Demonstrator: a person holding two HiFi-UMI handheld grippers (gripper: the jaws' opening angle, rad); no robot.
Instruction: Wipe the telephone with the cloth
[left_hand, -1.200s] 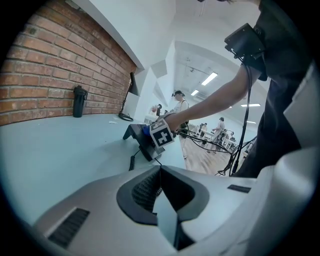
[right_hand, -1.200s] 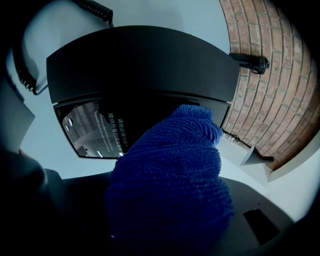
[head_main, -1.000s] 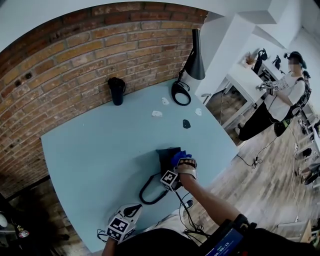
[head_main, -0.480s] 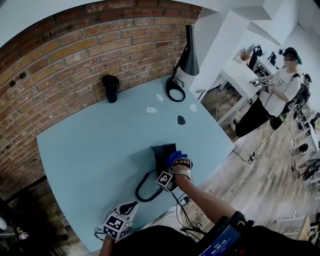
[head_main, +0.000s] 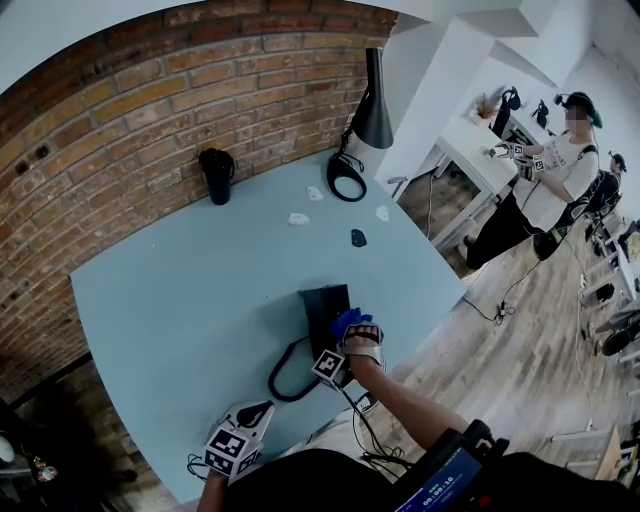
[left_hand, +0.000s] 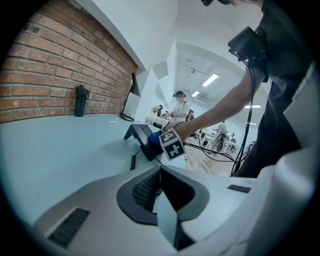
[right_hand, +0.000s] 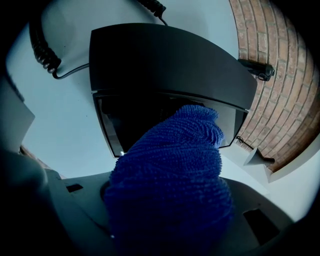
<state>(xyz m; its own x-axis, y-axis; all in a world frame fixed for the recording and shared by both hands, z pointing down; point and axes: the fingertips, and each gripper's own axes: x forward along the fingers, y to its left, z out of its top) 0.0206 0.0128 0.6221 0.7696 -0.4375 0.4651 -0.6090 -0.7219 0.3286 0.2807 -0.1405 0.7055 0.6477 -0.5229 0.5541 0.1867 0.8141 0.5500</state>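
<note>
Wiping under way: telephone (head_main: 323, 303) near the front edge of the table (head_main: 170, 290), toward its right corner.
Right gripper (head_main: 350, 330) closed tight on a bunched blue cloth (right_hand: 170, 185), the cloth's tip pressing on the telephone's glossy lower panel. Left gripper (left_hand: 162, 197) closed and empty, idling at the front edge, well apart from the work. Judged mid-task: one panel in hand; sloped top, sides and coiled cord (head_main: 285, 375) seemingly left, though no dirt shows either way.
</note>
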